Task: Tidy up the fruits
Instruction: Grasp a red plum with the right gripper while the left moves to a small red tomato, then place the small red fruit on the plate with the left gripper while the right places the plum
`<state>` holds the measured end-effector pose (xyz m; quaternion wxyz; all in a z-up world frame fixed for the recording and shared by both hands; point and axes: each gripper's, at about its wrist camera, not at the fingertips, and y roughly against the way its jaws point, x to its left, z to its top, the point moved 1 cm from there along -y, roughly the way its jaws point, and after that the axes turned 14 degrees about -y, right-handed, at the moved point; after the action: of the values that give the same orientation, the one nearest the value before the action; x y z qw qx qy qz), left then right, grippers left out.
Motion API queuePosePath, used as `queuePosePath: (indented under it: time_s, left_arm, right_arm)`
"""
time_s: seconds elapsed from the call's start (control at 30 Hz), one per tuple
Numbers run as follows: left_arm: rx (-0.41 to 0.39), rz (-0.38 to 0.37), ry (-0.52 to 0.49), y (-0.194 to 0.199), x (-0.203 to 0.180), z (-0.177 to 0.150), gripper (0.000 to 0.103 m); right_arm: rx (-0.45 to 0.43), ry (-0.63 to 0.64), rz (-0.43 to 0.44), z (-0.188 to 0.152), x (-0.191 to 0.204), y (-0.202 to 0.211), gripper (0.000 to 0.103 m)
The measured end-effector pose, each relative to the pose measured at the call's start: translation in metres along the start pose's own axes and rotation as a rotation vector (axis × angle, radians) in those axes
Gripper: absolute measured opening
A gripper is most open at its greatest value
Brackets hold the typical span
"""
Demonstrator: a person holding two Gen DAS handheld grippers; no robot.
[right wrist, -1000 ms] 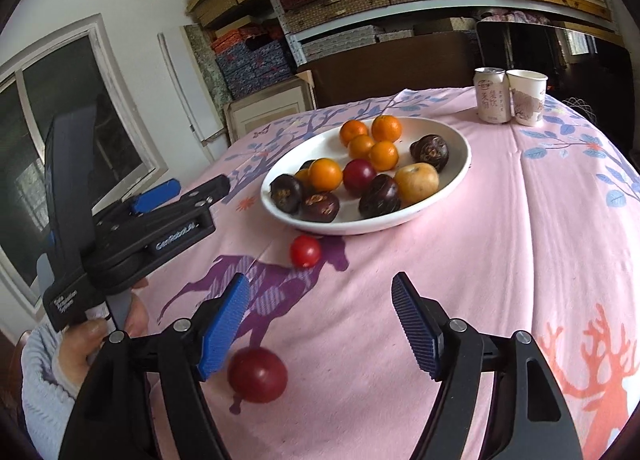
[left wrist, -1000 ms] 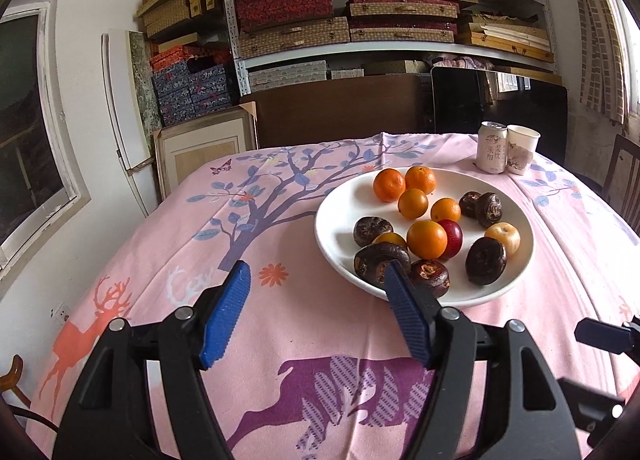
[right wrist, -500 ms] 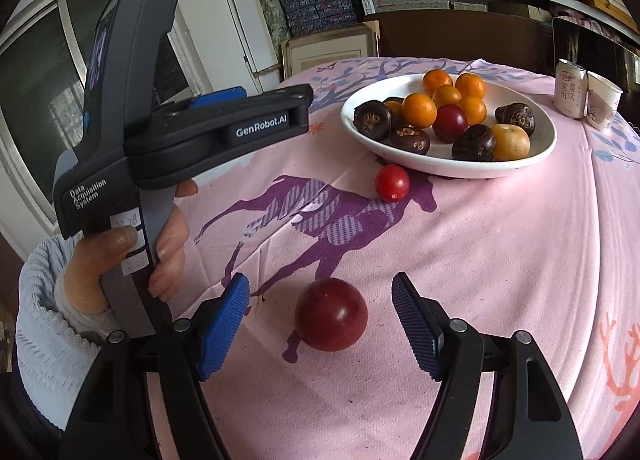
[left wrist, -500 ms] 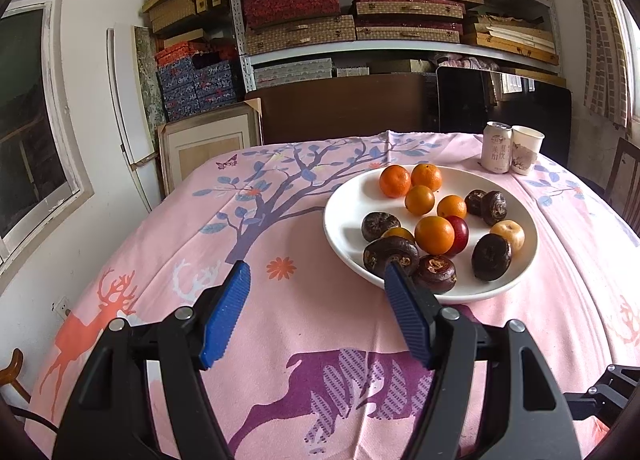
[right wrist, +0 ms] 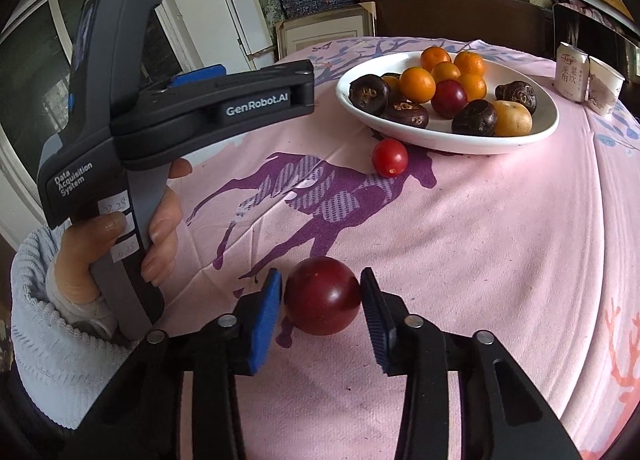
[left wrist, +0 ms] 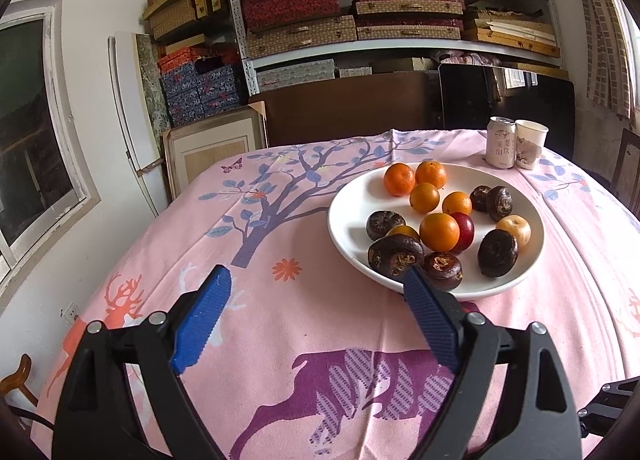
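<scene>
Plum (right wrist: 322, 296) sits on surface between right gripper (right wrist: 320, 302) jaws, just closing, pads touching both sides; left gripper (left wrist: 316, 314) jaws just widening, empty.

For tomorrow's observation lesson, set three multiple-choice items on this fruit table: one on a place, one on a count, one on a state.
1. Where does the small red tomato lie?
A. In the plate
B. On the cloth beside the plate
C. In the cup

2. How many red fruits lie on the cloth outside the plate?
A. Two
B. Four
C. None

3. How does the right claw stand?
A. Wide open, nothing between
B. Around the can
C. Closed around the dark red plum

Answers: 1 B, it rests on the tablecloth below the rim; 2 A, tomato and plum; 3 C, both pads flank the plum.
</scene>
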<state>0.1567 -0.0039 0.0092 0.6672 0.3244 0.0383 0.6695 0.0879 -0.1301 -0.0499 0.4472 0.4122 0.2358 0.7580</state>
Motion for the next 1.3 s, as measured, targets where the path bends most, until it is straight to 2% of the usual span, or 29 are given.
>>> queuePosePath:
  time_s: [0.23, 0.3, 0.37, 0.47, 0.53, 0.63, 0.73, 0.77, 0.8, 0.97, 1.03, 1.1, 1.23, 1.3]
  left_arm:
    - [0.011, -0.023, -0.001, -0.002, 0.0, -0.001, 0.086]
    - [0.024, -0.076, 0.012, -0.004, 0.001, -0.002, 0.086]
    - [0.033, -0.162, 0.021, -0.006, -0.002, -0.003, 0.086]
    - [0.047, -0.223, -0.039, -0.009, -0.02, -0.005, 0.085]
    - [0.052, -0.26, -0.095, -0.009, -0.036, -0.007, 0.08]
    - [0.05, -0.293, -0.184, -0.011, -0.062, -0.008, 0.078]
    - [0.092, -0.332, -0.243, -0.024, -0.08, -0.009, 0.063]
    - [0.113, -0.359, -0.243, -0.03, -0.082, -0.008, 0.055]
    - [0.127, -0.381, -0.229, -0.035, -0.081, -0.008, 0.051]
    - [0.182, -0.446, -0.15, -0.059, -0.077, -0.004, 0.049]
    - [0.197, -0.465, -0.161, -0.062, -0.081, -0.004, 0.042]
    - [0.215, -0.472, -0.173, -0.064, -0.085, -0.005, 0.031]
    - [0.211, -0.486, -0.155, -0.056, -0.082, -0.01, 0.029]
    - [0.184, -0.462, -0.153, -0.043, -0.077, -0.011, 0.029]
  right_arm:
    - [0.003, -0.006, 0.007, 0.001, -0.002, -0.002, 0.038]
    - [-0.016, -0.003, 0.019, 0.001, -0.002, 0.003, 0.038]
    - [-0.075, -0.011, 0.027, 0.005, -0.007, 0.015, 0.038]
    - [-0.153, -0.097, -0.003, 0.012, -0.029, 0.032, 0.038]
    - [-0.2, -0.154, -0.016, 0.017, -0.043, 0.042, 0.038]
    - [-0.235, -0.205, -0.013, 0.02, -0.055, 0.051, 0.038]
    - [-0.239, -0.214, -0.003, 0.02, -0.057, 0.052, 0.038]
    - [-0.239, -0.212, 0.0, 0.02, -0.056, 0.052, 0.038]
    - [-0.24, -0.212, -0.001, 0.021, -0.056, 0.052, 0.038]
    - [-0.236, -0.223, -0.006, 0.021, -0.058, 0.051, 0.038]
    - [-0.235, -0.224, -0.007, 0.021, -0.059, 0.05, 0.038]
    - [-0.234, -0.228, -0.011, 0.021, -0.059, 0.049, 0.038]
    - [-0.229, -0.238, -0.018, 0.021, -0.062, 0.047, 0.038]
    - [-0.233, -0.25, -0.019, 0.022, -0.065, 0.047, 0.038]
